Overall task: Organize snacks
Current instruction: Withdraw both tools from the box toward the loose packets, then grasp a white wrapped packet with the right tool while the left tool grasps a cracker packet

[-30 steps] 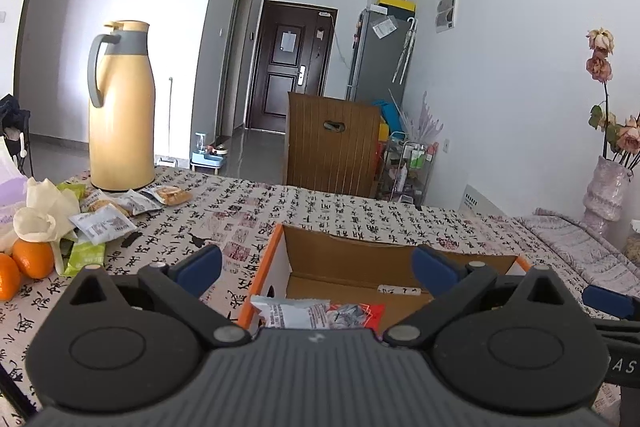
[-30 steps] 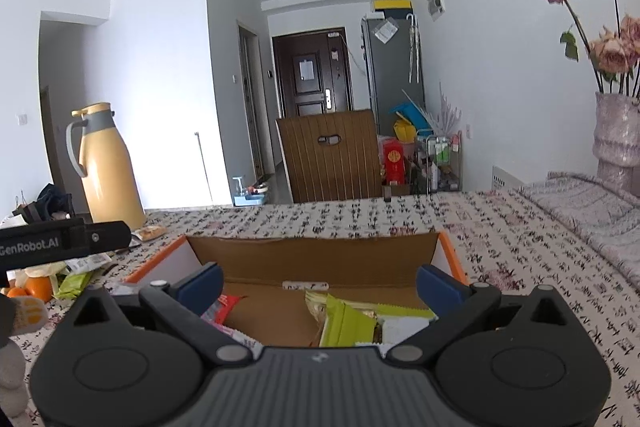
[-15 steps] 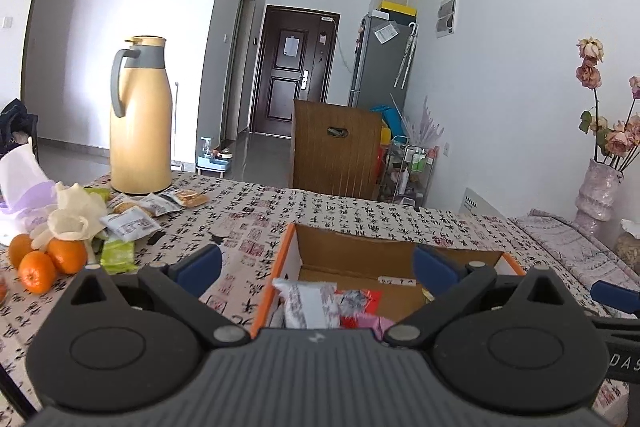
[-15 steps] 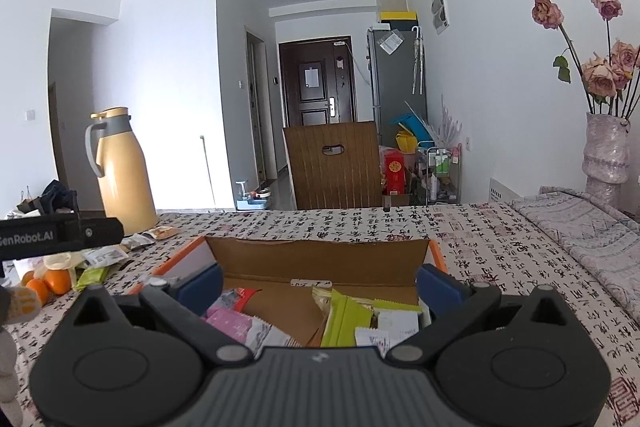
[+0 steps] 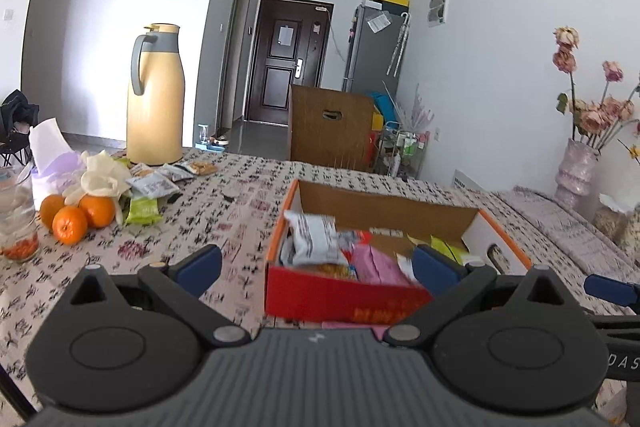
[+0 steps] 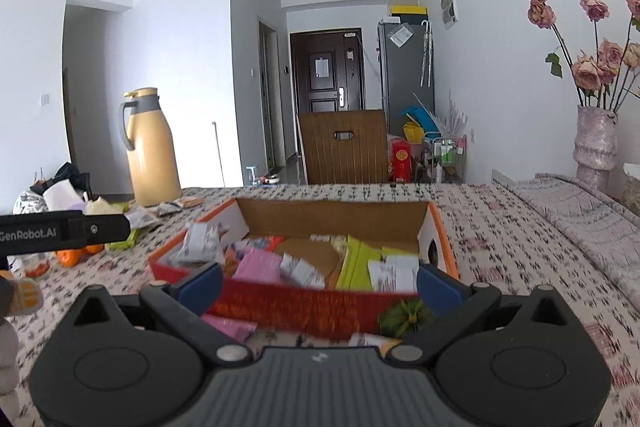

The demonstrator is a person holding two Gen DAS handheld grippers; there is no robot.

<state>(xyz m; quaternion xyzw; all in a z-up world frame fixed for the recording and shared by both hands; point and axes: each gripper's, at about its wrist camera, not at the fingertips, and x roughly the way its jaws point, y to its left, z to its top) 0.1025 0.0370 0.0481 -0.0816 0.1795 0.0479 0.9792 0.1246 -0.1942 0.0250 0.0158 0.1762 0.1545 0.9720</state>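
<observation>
Both my grippers, left (image 5: 316, 263) and right (image 6: 318, 285), hang with fingers spread wide, holding nothing. The box (image 5: 344, 297) of snacks (image 5: 316, 237) sits on the surface (image 5: 224, 211) just ahead (more packets (image 5: 154, 185) lie by the flask (image 5: 155, 95)).

White lettering "GenRobot.AI" stands on the black bar of the left gripper (image 6: 60, 231) at the right wrist view's left edge, "DAS" shows on the black device edge (image 5: 624, 363) at lower right of the left wrist view, and the yellow print on the red cardboard box front (image 5: 372, 313) is too blurred to read.
</observation>
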